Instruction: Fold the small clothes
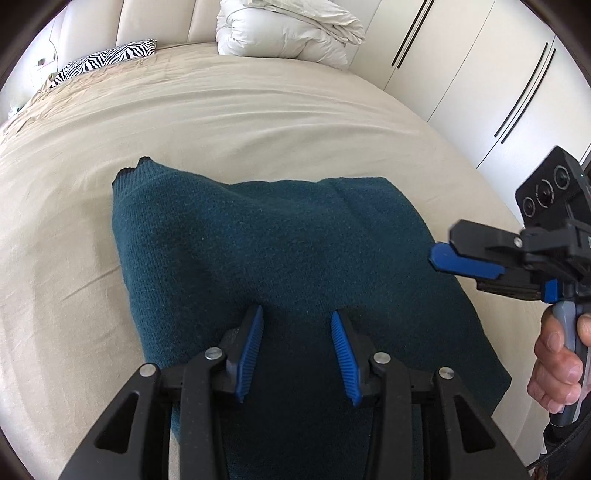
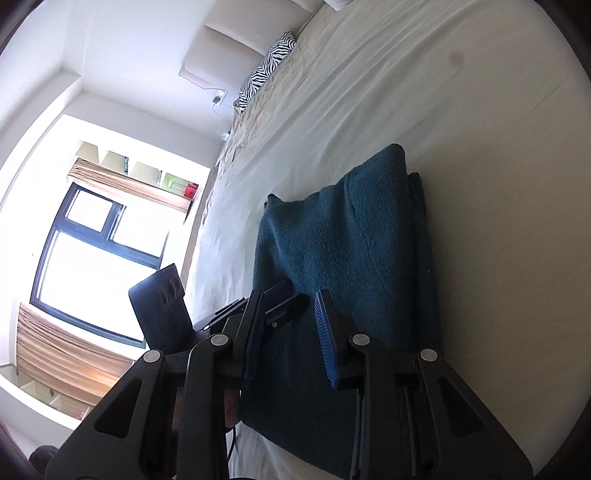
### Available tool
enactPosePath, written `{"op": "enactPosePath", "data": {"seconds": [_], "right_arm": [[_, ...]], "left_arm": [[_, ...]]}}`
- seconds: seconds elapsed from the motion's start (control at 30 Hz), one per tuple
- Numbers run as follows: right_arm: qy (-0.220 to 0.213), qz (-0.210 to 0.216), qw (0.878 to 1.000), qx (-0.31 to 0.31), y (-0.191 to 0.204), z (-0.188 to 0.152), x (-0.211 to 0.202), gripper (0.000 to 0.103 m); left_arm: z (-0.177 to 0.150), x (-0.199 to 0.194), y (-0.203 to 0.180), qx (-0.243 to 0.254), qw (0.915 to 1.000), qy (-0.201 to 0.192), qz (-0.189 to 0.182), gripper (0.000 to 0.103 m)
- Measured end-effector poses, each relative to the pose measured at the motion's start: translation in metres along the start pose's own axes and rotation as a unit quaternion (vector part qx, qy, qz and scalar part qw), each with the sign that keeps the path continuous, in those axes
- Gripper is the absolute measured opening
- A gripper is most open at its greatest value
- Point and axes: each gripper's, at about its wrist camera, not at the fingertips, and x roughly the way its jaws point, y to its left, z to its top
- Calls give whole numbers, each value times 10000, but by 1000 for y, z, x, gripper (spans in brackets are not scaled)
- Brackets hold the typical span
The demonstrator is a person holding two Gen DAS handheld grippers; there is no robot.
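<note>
The bed [image 1: 258, 122] fills most of both views, covered by a beige sheet with long shallow wrinkles. At its head lie a heaped white duvet [image 1: 288, 29] and a zebra-print pillow [image 1: 107, 61], both well apart from the work. White wardrobe doors [image 1: 480, 74] stand along one side; a window [image 2: 92, 258] shows on the other in the right wrist view.

The dark teal knitted sweater [image 1: 280, 258] lies on the sheet near the bed's near edge, already folded into a thick, roughly rectangular bundle. Its layers are stacked, as the far edge in the right wrist view shows, and a ribbed cuff or hem corner pokes out at the far left corner. The top face sags in soft ridges rather than lying flat.

The left tool [image 1: 297, 347] hangs over the near part of the sweater, released, its blue pads spread with nothing between them. The right tool [image 2: 290, 332] is also released and grips nothing; seen from the left wrist it reaches in from the right beside the sweater's edge.

The folding looks nearly done. The likely next move is either a last fold in half, needing both tools to pinch one edge through all layers, or pressing the bundle flat and tucking the stray cuff.
</note>
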Motion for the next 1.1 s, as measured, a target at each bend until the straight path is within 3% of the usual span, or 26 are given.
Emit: {"op": "enactPosePath", "data": {"seconds": [0.1, 0.17, 0.3, 0.4, 0.47, 0.53, 0.57, 0.67, 0.8, 0.9, 1.0, 1.1], "right_arm": [[119, -352, 9991, 219, -19, 14, 30, 27], [125, -277, 9992, 252, -33, 13, 40, 27], [21, -137, 9997, 177, -38, 9, 33, 26], [-84, -321, 9994, 137, -37, 7, 21, 27], [-249, -437, 9987, 14, -30, 2, 7, 32], [-451, -670, 9967, -119, -25, -5, -12, 53], [-497, -732, 9959, -170, -22, -8, -19, 54], [-548, -923, 9940, -224, -18, -14, -42, 55], [-458, -1145, 9923, -104, -31, -11, -59, 60], [-265, -1156, 9928, 181, -50, -4, -58, 60], [-64, -1095, 9939, 92, -56, -7, -48, 60], [43, -966, 9952, 121, -57, -7, -43, 60]], "left_arm": [[-2, -1, 0, 31, 10000, -29, 12, 42], [-2, 1, 1, 60, 10000, -37, 32, 42], [-3, 3, -1, 127, 9998, -110, 75, 42], [-4, 2, 0, 122, 9998, -147, 44, 42], [-3, 2, 1, 130, 9998, -155, 40, 42], [-5, -2, 1, 117, 9997, -233, -21, 42], [-7, -7, 4, 64, 9994, -321, -126, 42], [-14, -31, 19, -381, 9970, -467, -494, 45], [-27, -65, 44, -969, 9906, -720, -638, 65], [-33, -64, 59, -1305, 9864, -549, -834, 66], [-34, -66, 62, -1420, 9853, -521, -791, 66], [-37, -74, 70, -1826, 9788, -651, -657, 66]]}}
